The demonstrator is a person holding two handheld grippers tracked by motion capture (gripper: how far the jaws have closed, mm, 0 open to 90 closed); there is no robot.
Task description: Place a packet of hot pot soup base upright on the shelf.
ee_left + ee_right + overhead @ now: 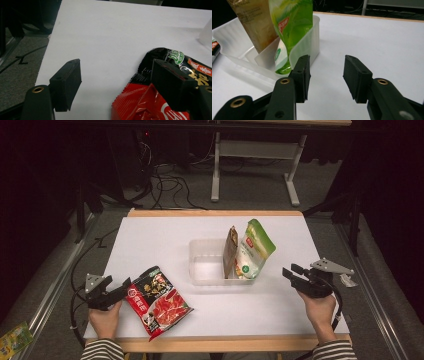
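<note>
A red and black snack packet (157, 300) lies flat near the white table's front left. My left gripper (117, 283) sits at its left edge. In the left gripper view that gripper (117, 82) is open, one jaw over bare table and the other above the packet (140, 105), neither pressing on it. A clear plastic bin (210, 265) stands mid-table, with a brown pouch (230, 251) and a green and white pouch (255, 247) upright at its right end. My right gripper (290, 269) is open to the right of the bin. Its jaws (325, 75) hold nothing, and the green pouch (289, 27) is ahead to the left.
The white table top (165, 235) has a wooden edge at front and back. A desk frame (255, 165) and cables (170, 185) are on the floor behind. A yellow-green packet (12, 337) lies on the floor at bottom left. The bin wall (312, 42) stands close to the right gripper's left jaw.
</note>
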